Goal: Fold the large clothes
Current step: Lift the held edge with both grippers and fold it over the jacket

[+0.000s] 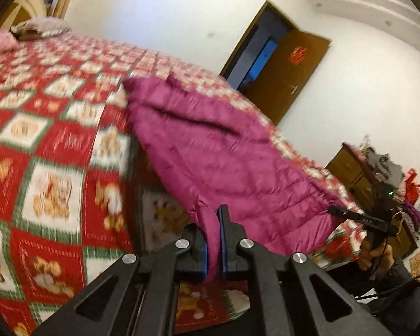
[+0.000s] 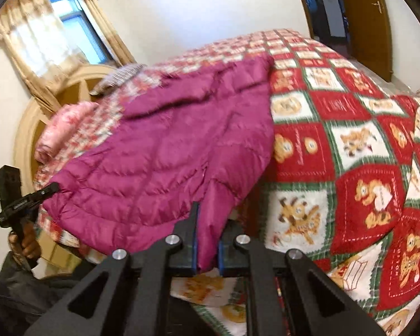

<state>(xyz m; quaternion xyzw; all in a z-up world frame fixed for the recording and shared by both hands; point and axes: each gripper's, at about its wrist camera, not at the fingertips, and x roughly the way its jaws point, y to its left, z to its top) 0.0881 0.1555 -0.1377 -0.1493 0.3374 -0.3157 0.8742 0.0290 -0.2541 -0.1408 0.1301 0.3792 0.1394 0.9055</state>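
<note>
A magenta quilted puffer jacket [image 1: 215, 145] is held stretched above a bed with a red, white and green patterned quilt [image 1: 56, 128]. My left gripper [image 1: 213, 240] is shut on one corner of the jacket's near edge. My right gripper [image 2: 207, 240] is shut on the other corner of the jacket [image 2: 168, 145]. Each gripper shows in the other's view, pinching the far corner: the right gripper in the left wrist view [image 1: 333, 210], the left gripper in the right wrist view [image 2: 51, 188]. The jacket's far end rests on the quilt [image 2: 350, 128].
Pillows [image 1: 39, 28] lie at the head of the bed by a curved headboard [image 2: 42, 117] and a curtained window [image 2: 67, 22]. A brown door [image 1: 288, 75] stands open. A wooden dresser [image 1: 358, 173] with piled things stands by the wall.
</note>
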